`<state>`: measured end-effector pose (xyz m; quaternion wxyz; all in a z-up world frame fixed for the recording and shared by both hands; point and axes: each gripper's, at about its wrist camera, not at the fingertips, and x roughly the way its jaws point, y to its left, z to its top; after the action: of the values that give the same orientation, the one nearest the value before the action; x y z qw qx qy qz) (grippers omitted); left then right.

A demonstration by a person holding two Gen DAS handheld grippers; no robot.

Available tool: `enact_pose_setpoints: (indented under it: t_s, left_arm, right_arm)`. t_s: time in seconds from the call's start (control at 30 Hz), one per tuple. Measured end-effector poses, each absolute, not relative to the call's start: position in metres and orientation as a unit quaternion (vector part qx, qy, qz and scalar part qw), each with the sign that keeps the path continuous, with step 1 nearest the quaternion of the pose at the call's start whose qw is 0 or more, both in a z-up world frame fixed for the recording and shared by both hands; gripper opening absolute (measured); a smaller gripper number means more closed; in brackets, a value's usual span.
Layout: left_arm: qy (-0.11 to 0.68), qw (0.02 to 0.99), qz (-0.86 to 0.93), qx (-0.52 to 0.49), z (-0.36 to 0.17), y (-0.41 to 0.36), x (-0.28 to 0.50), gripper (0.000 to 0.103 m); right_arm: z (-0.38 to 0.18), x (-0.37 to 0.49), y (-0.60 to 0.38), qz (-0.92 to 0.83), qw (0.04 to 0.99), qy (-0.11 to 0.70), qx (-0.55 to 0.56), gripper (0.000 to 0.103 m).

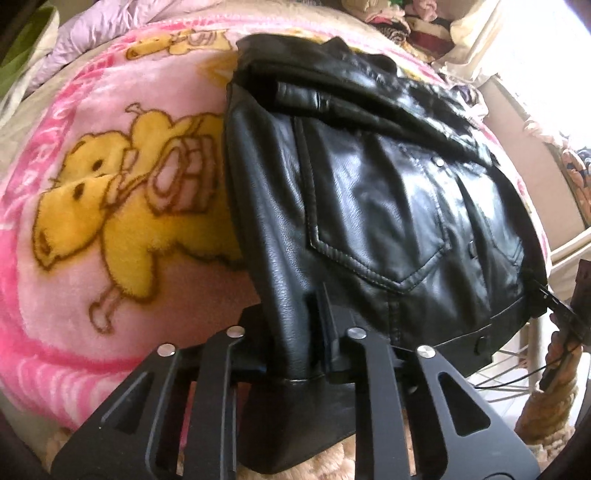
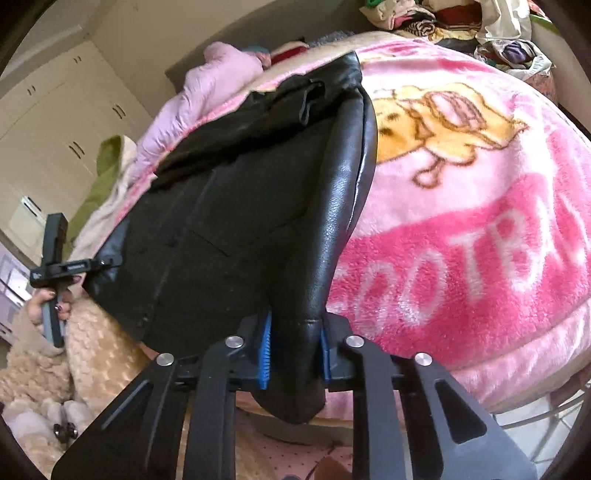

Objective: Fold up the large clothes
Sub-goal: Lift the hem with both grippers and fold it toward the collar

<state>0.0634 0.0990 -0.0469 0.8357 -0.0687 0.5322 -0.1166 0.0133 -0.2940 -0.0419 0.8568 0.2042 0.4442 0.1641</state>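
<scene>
Leather fills the nearest part of both wrist views: my left tool [image 1: 306, 332] is clamped on a bottom corner of the black leather jacket [image 1: 369, 192], and my right tool [image 2: 295, 347] is clamped on the opposite bottom corner, blue pads [image 2: 265, 354] pressed against the hide. Below each grip a loose flap of hem hangs over the bed's edge toward the beige fleece throw [image 2: 96, 347].

Beyond the tools, the jacket lies on the pink cartoon blanket [image 1: 110, 177], which covers the bed. A stitched pocket [image 1: 376, 236] faces up, and the upper part with a sleeve or collar is already doubled over at the far end. Farther off sit a lilac quilt [image 2: 207, 85] and a heap of clothes [image 2: 461, 18].

My worries from here, as judgement only: the leather looks slick and stiff, so if I lift the hem quickly either corner may slide out of its pads, and the heavier side would drop and twist the fold. The plush blanket could cling and ride up with the jacket. If my two tools rise unevenly, the bottom edge will land skewed across the doubled top. The stiff hide may also spring back open once I let go, so I would press it down before releasing.
</scene>
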Motion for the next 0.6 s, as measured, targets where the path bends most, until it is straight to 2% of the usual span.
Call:
enact_pose_setpoints:
  t_s: [0.17,0.33,0.6]
  left_arm:
    - [0.514,0.837,-0.151,-0.113,-0.029,0.109,0.045,0.007]
    - [0.463,0.856,-0.179,-0.147,0.011,0.119,0.024,0.007]
    - [0.408,0.878,-0.174,-0.179,0.056,0.126,0.06,0.007]
  right_arm:
    - [-0.018,-0.007,-0.308,0.182,0.859,0.418,0.234,0.016]
    - [0.016,-0.025,-0.32,0.193,0.867,0.379,0.259,0.016]
    - [0.058,0.004,-0.332,0.191,0.879,0.308,0.31,0.016]
